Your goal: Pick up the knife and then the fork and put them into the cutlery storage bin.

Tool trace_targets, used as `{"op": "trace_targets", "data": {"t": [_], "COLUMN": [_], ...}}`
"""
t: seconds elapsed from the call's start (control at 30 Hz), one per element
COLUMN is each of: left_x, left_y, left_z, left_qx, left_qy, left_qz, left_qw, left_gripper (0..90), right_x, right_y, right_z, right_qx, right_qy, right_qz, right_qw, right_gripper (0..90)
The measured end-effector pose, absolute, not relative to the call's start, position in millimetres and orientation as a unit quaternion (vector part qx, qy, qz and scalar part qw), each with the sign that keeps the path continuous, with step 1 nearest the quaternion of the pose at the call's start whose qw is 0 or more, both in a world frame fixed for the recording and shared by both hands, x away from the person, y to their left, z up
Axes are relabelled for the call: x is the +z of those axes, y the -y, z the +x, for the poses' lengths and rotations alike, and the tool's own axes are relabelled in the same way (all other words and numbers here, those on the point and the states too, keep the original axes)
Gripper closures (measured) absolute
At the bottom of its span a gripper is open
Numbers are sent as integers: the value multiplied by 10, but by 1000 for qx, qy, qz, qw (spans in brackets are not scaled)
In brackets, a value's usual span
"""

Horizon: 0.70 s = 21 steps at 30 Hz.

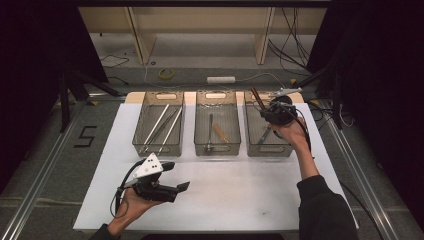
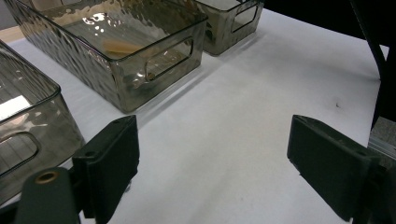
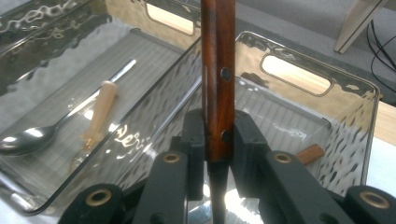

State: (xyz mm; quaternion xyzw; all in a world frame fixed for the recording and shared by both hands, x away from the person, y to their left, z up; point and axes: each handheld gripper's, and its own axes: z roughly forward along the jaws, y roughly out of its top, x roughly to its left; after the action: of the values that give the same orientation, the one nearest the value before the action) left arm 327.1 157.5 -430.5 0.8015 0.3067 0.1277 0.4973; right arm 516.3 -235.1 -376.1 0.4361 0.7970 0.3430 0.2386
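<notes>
My right gripper (image 1: 274, 114) hovers over the right-hand clear bin (image 1: 267, 150), shut on a utensil with a dark brown wooden handle (image 3: 218, 70). The handle has two rivets and stands upright between the pads (image 3: 245, 135), its tip poking out above the gripper (image 1: 257, 98). What hangs below the jaws is hidden. Another wooden-handled piece (image 3: 309, 154) lies in that bin (image 3: 364, 93). My left gripper (image 1: 176, 176) rests low over the front left of the white table (image 1: 240, 185). It is open with nothing between its fingers (image 2: 212, 158).
Three clear bins stand in a row at the back. The left bin (image 1: 157, 148) holds long metal rods (image 1: 162, 125). The middle bin (image 1: 217, 148) holds a spoon (image 3: 28, 137) and a pale wooden-handled tool (image 3: 100, 112). Cables trail on the floor behind.
</notes>
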Motion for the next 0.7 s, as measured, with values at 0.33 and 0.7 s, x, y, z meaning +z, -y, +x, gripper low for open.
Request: {"op": "trace_targets", "data": {"t": [0.33,0.7], "left_x": [-4303,-4304], "left_y": [-1576,-1574], "left_z": [3268,3268], "left_qx": [129,128], "left_qy": [-307,-307], "left_qz": [799,799], "left_qw": [500,501], "left_gripper": [162,162], "right_x": [-3784,-3882], "right_y": [2306,2305], "right_z": [5290,5378], "right_qx": [332,322], "right_qy": [-796,-792], "right_qz": [445,464], "right_qw": [241,233], "right_gripper": [777,777]}}
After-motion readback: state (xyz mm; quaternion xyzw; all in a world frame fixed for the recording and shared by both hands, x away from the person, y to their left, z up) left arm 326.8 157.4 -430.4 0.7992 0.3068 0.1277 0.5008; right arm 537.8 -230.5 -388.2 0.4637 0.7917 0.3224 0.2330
